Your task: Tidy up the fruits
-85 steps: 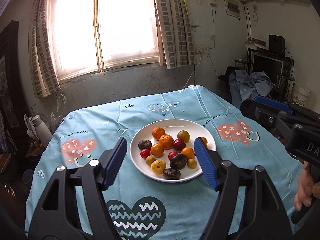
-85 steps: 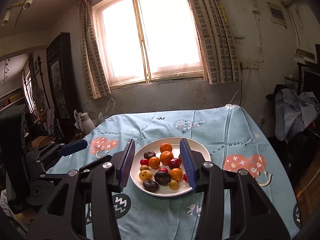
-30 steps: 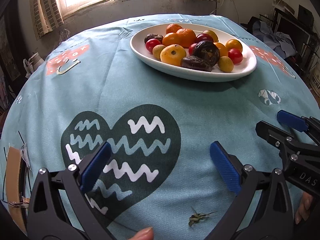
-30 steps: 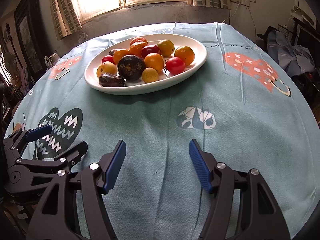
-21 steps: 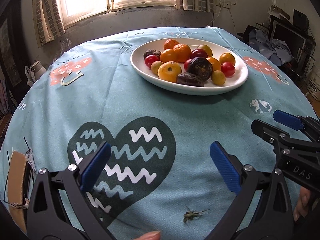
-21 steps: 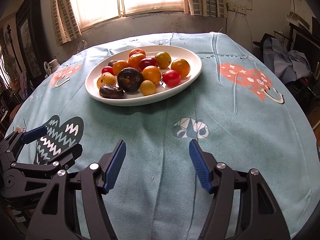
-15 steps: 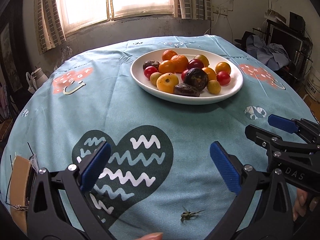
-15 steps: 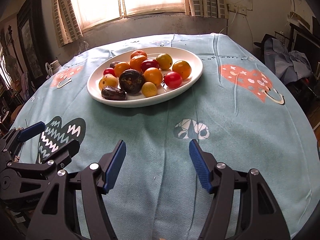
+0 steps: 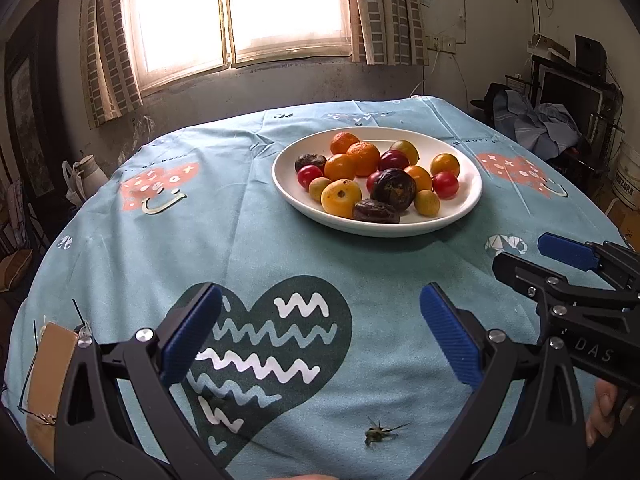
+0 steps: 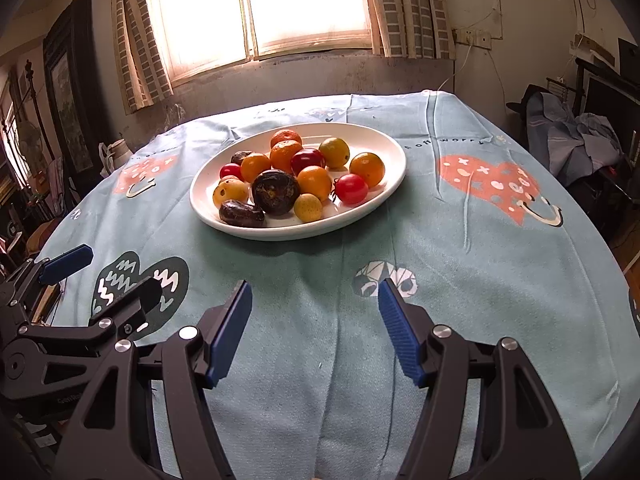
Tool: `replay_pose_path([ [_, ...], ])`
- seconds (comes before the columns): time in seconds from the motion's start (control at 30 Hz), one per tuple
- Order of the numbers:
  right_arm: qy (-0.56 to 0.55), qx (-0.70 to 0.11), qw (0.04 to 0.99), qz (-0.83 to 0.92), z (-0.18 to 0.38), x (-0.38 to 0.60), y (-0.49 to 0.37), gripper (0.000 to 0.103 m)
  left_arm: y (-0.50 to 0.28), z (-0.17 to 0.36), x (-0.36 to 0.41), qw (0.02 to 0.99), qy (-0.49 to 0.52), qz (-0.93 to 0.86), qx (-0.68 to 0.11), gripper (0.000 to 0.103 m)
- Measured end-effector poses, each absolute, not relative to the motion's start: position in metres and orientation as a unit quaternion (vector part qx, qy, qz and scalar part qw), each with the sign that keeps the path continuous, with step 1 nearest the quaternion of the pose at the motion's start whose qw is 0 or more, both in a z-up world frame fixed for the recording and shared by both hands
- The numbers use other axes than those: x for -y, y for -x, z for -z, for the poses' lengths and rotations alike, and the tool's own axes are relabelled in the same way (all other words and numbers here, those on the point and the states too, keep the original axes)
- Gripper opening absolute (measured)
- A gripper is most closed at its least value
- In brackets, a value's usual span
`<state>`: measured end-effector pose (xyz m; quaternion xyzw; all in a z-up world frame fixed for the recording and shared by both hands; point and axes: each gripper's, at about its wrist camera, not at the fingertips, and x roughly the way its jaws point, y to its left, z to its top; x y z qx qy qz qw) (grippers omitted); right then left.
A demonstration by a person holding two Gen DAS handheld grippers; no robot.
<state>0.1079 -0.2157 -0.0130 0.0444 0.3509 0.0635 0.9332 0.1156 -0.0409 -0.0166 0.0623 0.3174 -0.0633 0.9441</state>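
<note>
A white plate (image 9: 466,206) (image 10: 384,148) sits on the blue tablecloth and holds several fruits: oranges (image 9: 363,158) (image 10: 285,155), red tomatoes (image 9: 445,184) (image 10: 351,188), small yellow fruits (image 9: 426,202) (image 10: 307,207) and dark wrinkled fruits (image 9: 393,189) (image 10: 275,192). My left gripper (image 9: 320,332) is open and empty over the dark heart print near the table's front edge. My right gripper (image 10: 314,330) is open and empty, in front of the plate; it also shows in the left wrist view (image 9: 568,264).
A small dried sprig (image 9: 378,432) lies on the cloth near the front edge. A white jug (image 9: 86,178) stands beyond the table at left. Clothes and a monitor (image 9: 568,92) are at right. A window is behind the table.
Both grippers have risen and tilted up from close to the cloth, so the plate looks farther off. Both stay open and empty.
</note>
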Motion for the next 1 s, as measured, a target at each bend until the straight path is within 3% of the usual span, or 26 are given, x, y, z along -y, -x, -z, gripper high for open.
replay_pose_path([
  [1.0, -0.029, -0.343, 0.937, -0.065, 0.0117, 0.2073, -0.1035, 0.066, -0.1128, 0.0089, 0.0335, 0.952, -0.056, 0.052, -0.297, 0.101],
])
